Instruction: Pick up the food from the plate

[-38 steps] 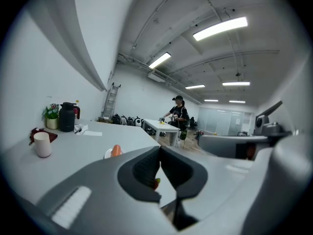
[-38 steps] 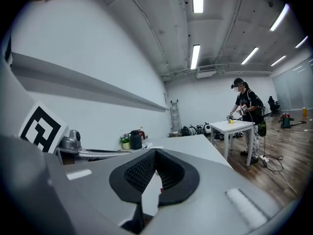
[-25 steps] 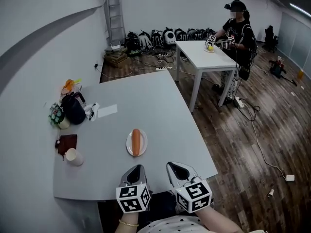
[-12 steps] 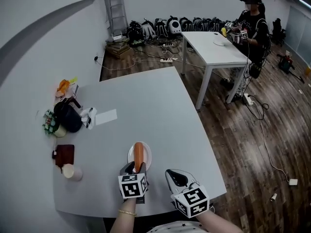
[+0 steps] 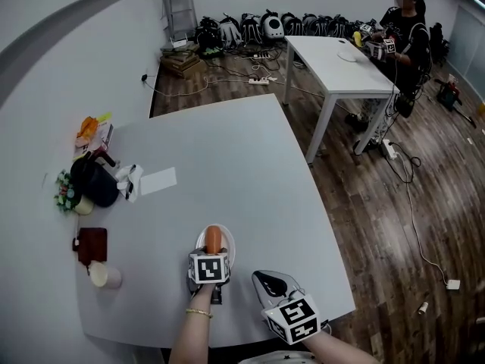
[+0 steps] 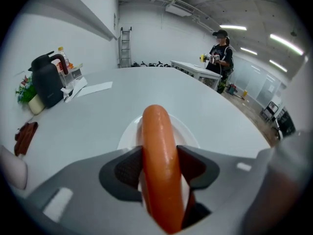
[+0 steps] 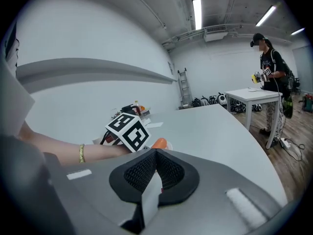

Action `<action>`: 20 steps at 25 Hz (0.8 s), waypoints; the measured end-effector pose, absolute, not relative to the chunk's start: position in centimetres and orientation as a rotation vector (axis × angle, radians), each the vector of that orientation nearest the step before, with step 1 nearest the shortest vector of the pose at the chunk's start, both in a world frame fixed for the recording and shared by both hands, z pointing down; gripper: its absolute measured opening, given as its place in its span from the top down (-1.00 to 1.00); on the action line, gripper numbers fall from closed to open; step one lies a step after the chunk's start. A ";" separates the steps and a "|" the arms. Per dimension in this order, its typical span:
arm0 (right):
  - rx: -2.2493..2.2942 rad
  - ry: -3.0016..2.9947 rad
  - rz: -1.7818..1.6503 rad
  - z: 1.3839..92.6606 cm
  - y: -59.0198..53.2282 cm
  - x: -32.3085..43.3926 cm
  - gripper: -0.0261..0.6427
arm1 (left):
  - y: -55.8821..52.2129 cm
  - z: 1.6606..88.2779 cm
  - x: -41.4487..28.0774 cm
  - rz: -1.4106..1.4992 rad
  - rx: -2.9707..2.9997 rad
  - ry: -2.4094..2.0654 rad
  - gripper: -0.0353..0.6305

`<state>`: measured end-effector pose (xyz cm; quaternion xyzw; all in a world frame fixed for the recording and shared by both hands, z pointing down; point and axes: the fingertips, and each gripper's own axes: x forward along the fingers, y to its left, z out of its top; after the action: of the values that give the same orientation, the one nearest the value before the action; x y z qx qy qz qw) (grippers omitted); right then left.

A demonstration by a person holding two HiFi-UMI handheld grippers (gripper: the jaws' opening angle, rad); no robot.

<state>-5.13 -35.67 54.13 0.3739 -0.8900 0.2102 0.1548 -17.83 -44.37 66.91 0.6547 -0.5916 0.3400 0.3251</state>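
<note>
Grey table [image 5: 227,154], white plate [image 6: 128,137], orange sausage [image 6: 158,141]

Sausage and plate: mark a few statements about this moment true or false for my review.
1. The sausage lies between the jaws of the left gripper. True; the jaws are opening.
2. The sausage rests on a black plate. False: the plate is white.
3. The right gripper holds the sausage. False: its jaws are together, away from it.
4. A cup sits on the grey table. True.
5. Nobody else is in the room. False: a person stands at a white table.
</note>
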 end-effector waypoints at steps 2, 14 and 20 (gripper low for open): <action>1.082 -2.543 0.611 54.4 -36.0 -4.9 0.93 | -44.7 66.9 -18.0 0.874 1.711 -1.564 0.24; 1.138 -2.532 0.582 53.7 -35.1 -3.3 0.93 | -42.6 62.9 -16.5 0.661 1.830 -1.626 0.25; 1.192 -2.565 0.514 51.8 -33.5 -2.0 0.93 | -37.3 54.6 -13.7 0.313 1.988 -1.689 0.25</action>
<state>-2.05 -33.53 51.79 0.4110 -0.8843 0.1773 0.1329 -13.70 -37.27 54.59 0.7316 -0.6219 0.1153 0.2543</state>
